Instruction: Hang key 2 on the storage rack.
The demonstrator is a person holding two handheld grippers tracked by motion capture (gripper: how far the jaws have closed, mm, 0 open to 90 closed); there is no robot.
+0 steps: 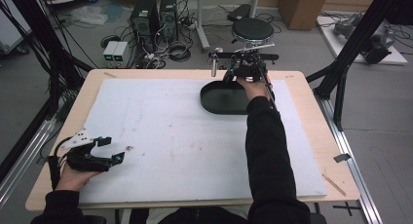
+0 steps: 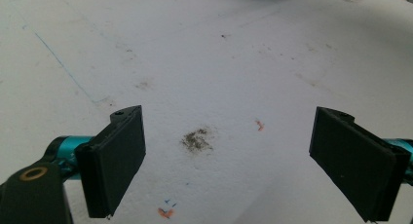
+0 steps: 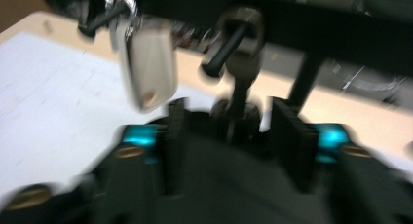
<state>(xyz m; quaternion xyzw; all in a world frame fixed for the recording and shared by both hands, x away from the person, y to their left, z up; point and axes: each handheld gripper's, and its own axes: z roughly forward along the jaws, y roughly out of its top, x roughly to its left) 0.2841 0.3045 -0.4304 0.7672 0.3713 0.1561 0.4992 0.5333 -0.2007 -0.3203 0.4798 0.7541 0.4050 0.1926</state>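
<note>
My right gripper (image 1: pixel 241 70) is at the far side of the pale wooden table (image 1: pixel 311 131), stretched out over the back rim of the shallow black oval tray (image 1: pixel 207 100). It faces the dark metal stand with clamps and knobs (image 1: pixel 251 56) at the table's far edge. I hold it that far forward because that is where the work is: the stand rises just behind the tray, so anything coming off it could drop straight into the tray.

In the right gripper view my two black fingers (image 3: pixel 175 136) are parted to a middling gap and pinch nothing. The upright post of the stand (image 3: pixel 238 92) shows in the gap, with free space on both sides, and no pad presses on it. The picture is smeared, so I cannot tell how close the post really is to my fingertips. A pale, flat, oblong piece (image 3: pixel 146 70) hangs from a clamp up and to the left of my fingers, outside the gap. My guess is that I am lined up on the post and not on that hanging piece.

My left gripper (image 1: pixel 113 148) lies low on the near left corner of the white foam mat (image 1: pixel 185 146), well away from the tray and the stand. It is parked there to keep out of the right arm's way. In the left gripper view its fingers (image 2: pixel 119 160) are spread wide, with only bare mat and a small grey smudge (image 2: pixel 197 140) between them.
</note>
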